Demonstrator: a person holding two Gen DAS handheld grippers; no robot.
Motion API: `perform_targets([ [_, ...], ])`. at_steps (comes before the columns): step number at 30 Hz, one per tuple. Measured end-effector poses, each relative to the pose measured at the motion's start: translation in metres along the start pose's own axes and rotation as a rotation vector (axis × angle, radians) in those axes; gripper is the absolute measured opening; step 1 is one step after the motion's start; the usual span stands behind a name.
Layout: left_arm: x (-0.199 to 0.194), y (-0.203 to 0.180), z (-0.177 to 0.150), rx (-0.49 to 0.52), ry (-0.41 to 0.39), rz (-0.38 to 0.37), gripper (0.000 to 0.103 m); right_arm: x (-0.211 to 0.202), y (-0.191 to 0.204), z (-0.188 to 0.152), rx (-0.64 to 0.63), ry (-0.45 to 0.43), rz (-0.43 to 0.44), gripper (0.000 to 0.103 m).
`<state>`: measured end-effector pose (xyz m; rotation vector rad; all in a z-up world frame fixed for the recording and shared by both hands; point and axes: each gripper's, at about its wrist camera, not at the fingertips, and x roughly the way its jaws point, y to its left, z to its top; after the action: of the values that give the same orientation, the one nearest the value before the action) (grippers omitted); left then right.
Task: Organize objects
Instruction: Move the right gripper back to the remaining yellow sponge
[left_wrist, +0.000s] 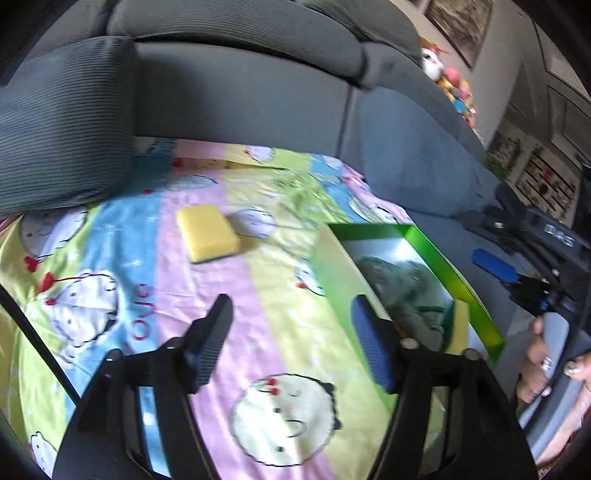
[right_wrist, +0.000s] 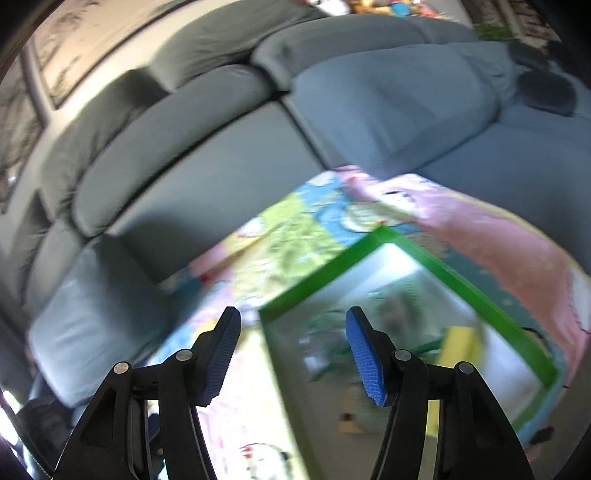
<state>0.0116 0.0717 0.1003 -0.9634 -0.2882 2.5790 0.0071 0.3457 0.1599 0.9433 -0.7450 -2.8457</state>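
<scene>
A yellow sponge (left_wrist: 207, 234) with a dark green underside lies on the patterned sheet (left_wrist: 258, 295), ahead of my left gripper (left_wrist: 291, 332). That gripper is open and empty, a little above the sheet. To its right stands an open green box (left_wrist: 454, 258) holding a grey-green crumpled thing (left_wrist: 410, 284) and a second yellow sponge (left_wrist: 460, 325). My right gripper (right_wrist: 293, 347) is open and empty, hovering over the near-left corner of the green box (right_wrist: 325, 273). The sponge inside (right_wrist: 461, 343) shows blurred. In the left wrist view one blue pad (left_wrist: 493, 265) of the right gripper shows beyond the box.
The sheet covers a grey sofa seat (left_wrist: 406, 158). A ribbed grey cushion (left_wrist: 62, 140) lies at the left, with back cushions (right_wrist: 177, 140) behind. A hand (left_wrist: 543, 365) grips the right tool. Soft toys (left_wrist: 454, 88) sit far right, and a thin black cord (left_wrist: 37, 339) crosses the left.
</scene>
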Motion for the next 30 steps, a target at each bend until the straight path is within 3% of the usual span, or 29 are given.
perform_targets([
  [8, -0.017, 0.045, -0.008, -0.091, -0.019, 0.129, 0.075, 0.002, 0.04, -0.01, -0.122, 0.001, 0.115, 0.061],
  [12, -0.018, 0.062, -0.013, -0.145, 0.004, 0.149, 0.075, 0.007, 0.049, -0.015, -0.149, 0.014, 0.127, 0.081],
  [16, -0.021, 0.073, -0.013, -0.187, -0.011, 0.178, 0.076, 0.007, 0.06, -0.018, -0.177, 0.025, 0.169, 0.084],
  [23, -0.028, 0.083, -0.013, -0.229, -0.013, 0.182, 0.077, 0.002, 0.076, -0.026, -0.239, 0.024, 0.234, 0.088],
  [27, -0.028, 0.088, -0.013, -0.259, -0.013, 0.169, 0.079, -0.002, 0.084, -0.029, -0.274, -0.009, 0.233, 0.097],
  [30, -0.027, 0.088, -0.012, -0.259, -0.004, 0.162, 0.079, -0.002, 0.088, -0.031, -0.291, -0.007, 0.237, 0.097],
])
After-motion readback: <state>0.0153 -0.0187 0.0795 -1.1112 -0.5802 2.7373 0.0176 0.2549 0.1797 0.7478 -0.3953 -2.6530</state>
